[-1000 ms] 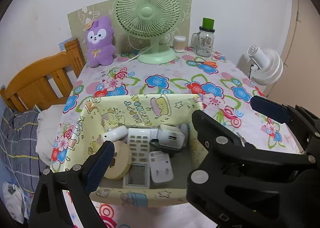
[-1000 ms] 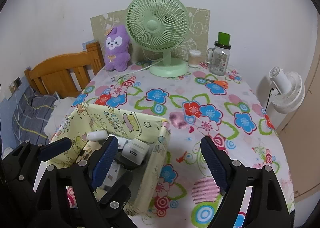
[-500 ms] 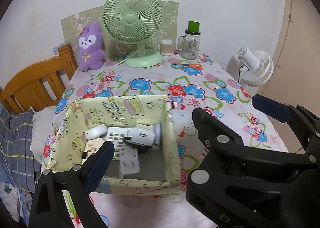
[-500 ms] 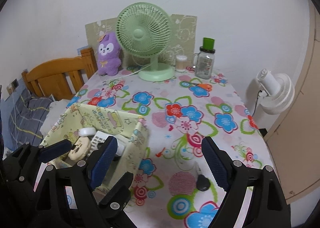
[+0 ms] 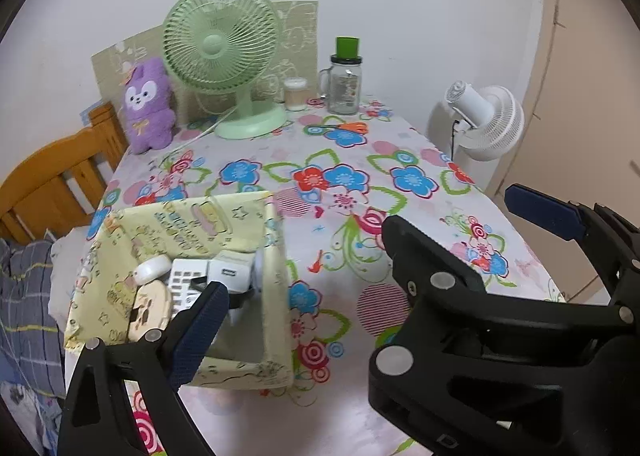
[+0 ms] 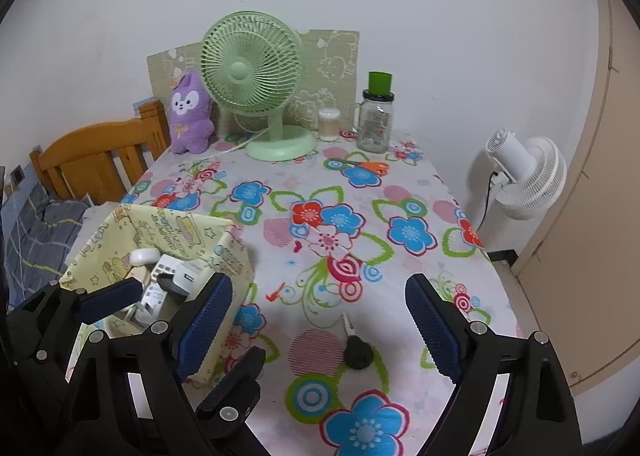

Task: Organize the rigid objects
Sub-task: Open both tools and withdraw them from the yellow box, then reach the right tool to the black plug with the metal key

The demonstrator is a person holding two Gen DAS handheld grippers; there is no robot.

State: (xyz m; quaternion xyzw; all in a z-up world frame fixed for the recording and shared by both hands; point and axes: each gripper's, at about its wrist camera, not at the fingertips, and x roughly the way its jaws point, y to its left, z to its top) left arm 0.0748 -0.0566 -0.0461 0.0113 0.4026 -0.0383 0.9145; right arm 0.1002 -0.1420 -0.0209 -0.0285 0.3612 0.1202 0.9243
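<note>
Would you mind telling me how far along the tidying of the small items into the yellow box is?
Mostly done: the yellow box already holds a remote, a white charger and a round disc. Nothing is in hand; the left gripper and right gripper are both open. Left: the black key on the tablecloth, between the right gripper's fingers.

Printed lettering runs across the inner wall of the yellow cartoon-patterned storage box (image 5: 188, 232) on the desk, too blurred to read; the label on the glass jar (image 5: 343, 83) is likewise illegible.
</note>
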